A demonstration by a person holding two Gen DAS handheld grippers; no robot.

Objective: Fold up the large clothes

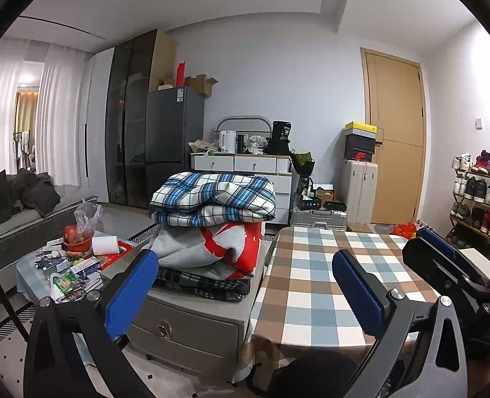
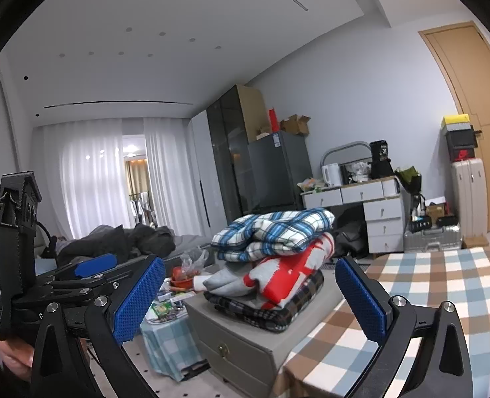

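A stack of folded clothes rests on a grey drawer cabinet (image 1: 191, 325) (image 2: 241, 341). A blue plaid blanket (image 1: 211, 199) (image 2: 274, 232) lies on top, a red and grey garment (image 1: 218, 248) (image 2: 288, 272) sits under it, and a dark plaid piece (image 1: 205, 285) (image 2: 268, 311) is at the bottom. My left gripper (image 1: 245, 293) is open and holds nothing, level with the stack's base. My right gripper (image 2: 249, 298) is also open with nothing in it, just short of the stack. Each gripper shows at the edge of the other's view, the right gripper (image 1: 437, 245) and the left gripper (image 2: 95, 265).
A table with a checked cloth (image 1: 327, 265) (image 2: 437, 285) stands right of the cabinet. A cluttered low table (image 1: 69, 265) and a sofa with dark clothes (image 1: 16, 195) are on the left. A shoe rack (image 1: 480, 199), suitcases (image 1: 361, 182) and a white dresser (image 1: 245, 164) line the back.
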